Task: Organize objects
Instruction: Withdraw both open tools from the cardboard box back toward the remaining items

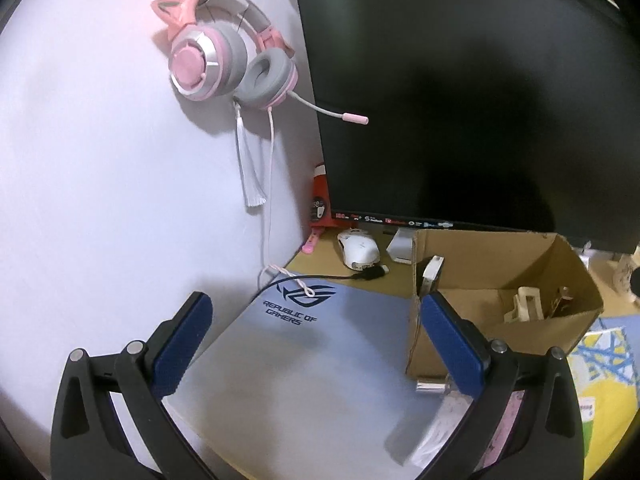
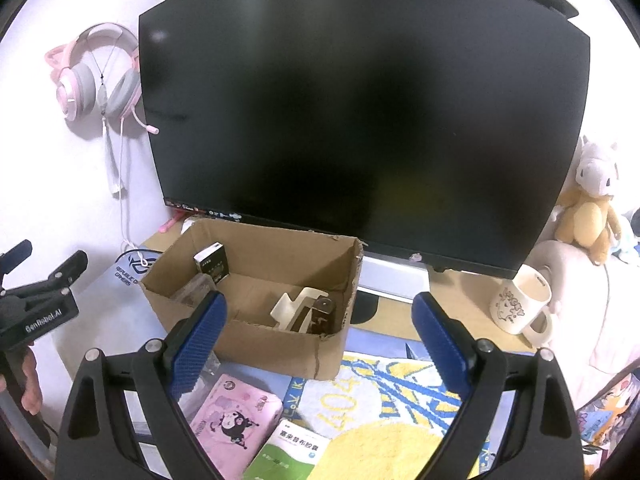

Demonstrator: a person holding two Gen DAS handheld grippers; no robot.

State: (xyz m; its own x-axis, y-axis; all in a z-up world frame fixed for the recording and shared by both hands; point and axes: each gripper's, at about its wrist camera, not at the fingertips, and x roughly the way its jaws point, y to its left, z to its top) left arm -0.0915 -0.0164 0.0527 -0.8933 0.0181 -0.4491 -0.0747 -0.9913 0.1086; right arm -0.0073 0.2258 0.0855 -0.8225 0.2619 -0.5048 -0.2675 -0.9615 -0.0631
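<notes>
Now the left tongs (image 1: pixel 316 344) are hanging spread wide with nothing between them, over a grey ROG mouse pad (image 1: pixel 304 360), and only this view is showing the white mouse (image 1: pixel 358 250) lying near the monitor (image 1: pixel 472 100). Over on the right, the right tongs (image 2: pixel 320 340) are gaping too, empty, and this view alone is catching the cream mug (image 2: pixel 520 300) and a plush toy (image 2: pixel 588 208). Between them the cardboard box (image 2: pixel 280 344) is sitting open-topped on the table (image 2: pixel 400 316), long axis running left to right, holding a small black box (image 2: pixel 212 266) propped at the left end and a cream hair clip (image 2: pixel 298 306) at the right. A pink Kuromi pack (image 2: pixel 236 420) is lying just in front.
</notes>
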